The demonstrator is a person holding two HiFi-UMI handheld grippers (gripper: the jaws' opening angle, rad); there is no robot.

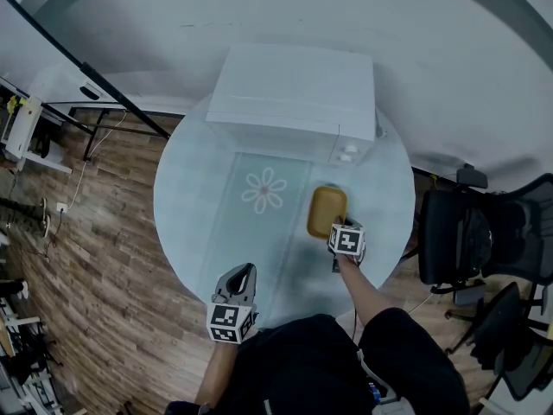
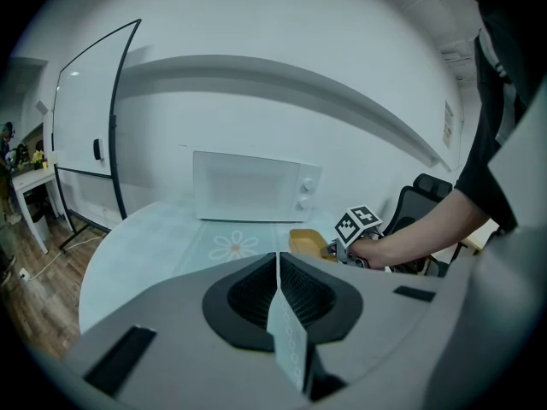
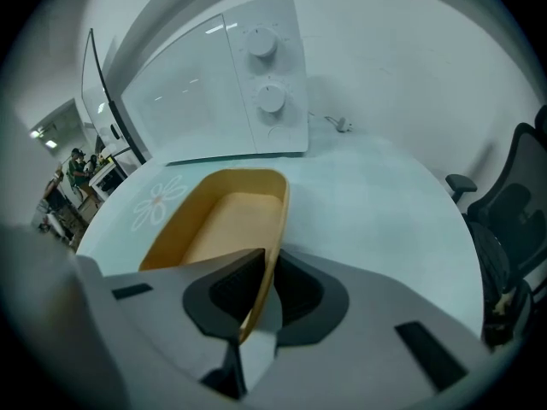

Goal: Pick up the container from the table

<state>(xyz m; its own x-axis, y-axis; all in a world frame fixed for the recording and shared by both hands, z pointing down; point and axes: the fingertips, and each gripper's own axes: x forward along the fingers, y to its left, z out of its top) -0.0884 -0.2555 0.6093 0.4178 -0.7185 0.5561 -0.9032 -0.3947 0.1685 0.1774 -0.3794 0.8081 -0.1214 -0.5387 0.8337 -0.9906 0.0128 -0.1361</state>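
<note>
A shallow yellow container (image 1: 327,211) lies on the round pale table (image 1: 194,206), just right of a flower-printed mat (image 1: 265,190). My right gripper (image 1: 336,231) is at the container's near end. In the right gripper view the container (image 3: 224,220) stretches away from the jaws, and my right gripper (image 3: 265,273) is shut on its right-hand wall, one jaw inside the rim and one outside. My left gripper (image 1: 243,276) rests near the table's front edge, apart from the container. Its jaws meet along a thin line in the left gripper view (image 2: 279,273), with nothing between them.
A white microwave (image 1: 294,89) stands at the back of the table, close behind the container. Black office chairs (image 1: 471,232) are to the right of the table. A whiteboard on a stand (image 1: 86,80) is at the left, over wooden floor.
</note>
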